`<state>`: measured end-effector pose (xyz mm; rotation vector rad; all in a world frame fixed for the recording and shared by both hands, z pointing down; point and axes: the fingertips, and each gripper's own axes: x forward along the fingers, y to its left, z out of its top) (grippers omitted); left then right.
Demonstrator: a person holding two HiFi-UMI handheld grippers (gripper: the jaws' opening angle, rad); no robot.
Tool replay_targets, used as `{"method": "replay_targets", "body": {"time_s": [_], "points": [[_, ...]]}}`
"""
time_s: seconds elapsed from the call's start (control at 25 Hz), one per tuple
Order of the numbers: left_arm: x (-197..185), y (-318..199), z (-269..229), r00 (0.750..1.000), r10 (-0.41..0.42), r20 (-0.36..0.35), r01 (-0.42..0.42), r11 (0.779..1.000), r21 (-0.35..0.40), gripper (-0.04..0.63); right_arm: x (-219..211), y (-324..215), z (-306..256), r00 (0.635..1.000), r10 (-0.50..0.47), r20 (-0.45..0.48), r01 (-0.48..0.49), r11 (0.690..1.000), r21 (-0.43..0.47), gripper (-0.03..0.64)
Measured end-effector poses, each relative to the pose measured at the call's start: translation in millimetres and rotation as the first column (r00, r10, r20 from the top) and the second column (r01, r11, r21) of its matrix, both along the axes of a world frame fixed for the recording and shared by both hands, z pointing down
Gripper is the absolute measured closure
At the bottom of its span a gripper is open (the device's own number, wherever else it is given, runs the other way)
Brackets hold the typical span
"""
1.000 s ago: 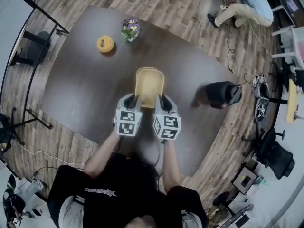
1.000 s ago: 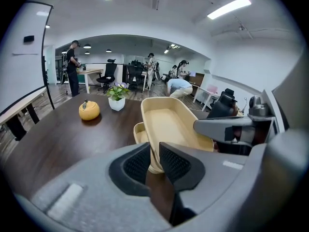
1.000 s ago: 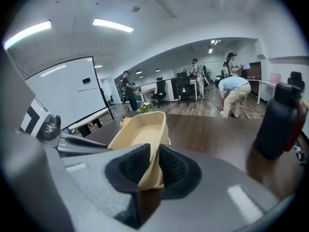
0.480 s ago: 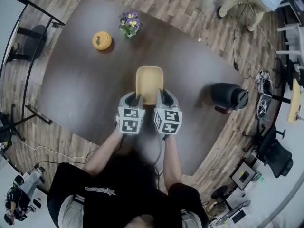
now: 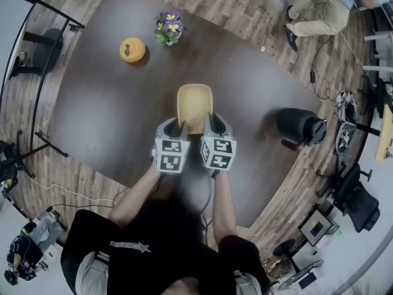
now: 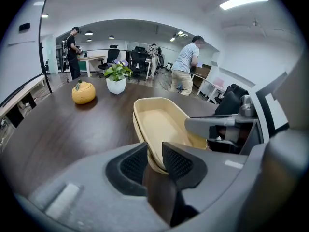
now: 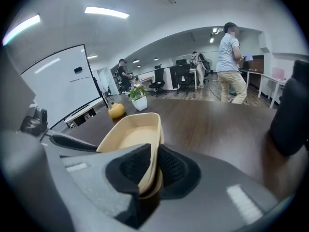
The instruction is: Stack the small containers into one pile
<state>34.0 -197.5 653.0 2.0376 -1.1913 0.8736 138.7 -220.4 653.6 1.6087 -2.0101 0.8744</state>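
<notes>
Two shallow tan containers (image 5: 194,103) with rounded corners sit nested on the table (image 5: 110,115) as one pile. The right gripper (image 7: 150,170) pinches the near rim. The left gripper (image 6: 155,154) straddles it too, its jaws slightly apart, having just been opening.
</notes>
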Motion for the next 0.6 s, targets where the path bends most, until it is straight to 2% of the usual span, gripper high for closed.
{"method": "replay_targets", "body": {"time_s": [0.08,0.12,0.16,0.2,0.28,0.6], "points": [[0.7,-1.4,-3.0,1.0,-0.003,-0.015,0.003,0.999,0.032,0.47,1.1,0.7,0.2,1.0,0.007,-0.014,-0.007,1.0,0.009,0.563],[0.9,-2.0,-4.4,1.0,-0.001,-0.023,0.002,0.999,0.044,0.433,0.7,0.5,-0.6,1.0,0.007,-0.016,-0.007,1.0,0.018,0.555],[1.0,-2.8,-5.0,1.0,0.002,-0.029,-0.001,0.999,0.051,0.386,-0.3,-0.2,-1.5,1.0,0.004,-0.012,-0.004,1.0,0.026,0.463],[0.7,-4.0,-4.7,0.999,0.005,-0.033,-0.003,0.999,0.054,0.355,-1.3,-1.5,-2.2,1.0,0.001,-0.005,-0.001,0.999,0.033,0.411],[-0.7,-7.1,-3.0,0.999,0.005,-0.038,-0.003,0.998,0.055,0.322,-1.4,-4.4,-2.6,1.0,-0.001,0.002,0.001,0.999,0.045,0.382],[-8.9,-0.3,-12.2,1.0,0.002,-0.023,0.0,0.996,0.085,0.314,-0.4,5.7,-17.7,1.0,-0.009,-0.024,0.011,0.997,0.07,0.38]]}}
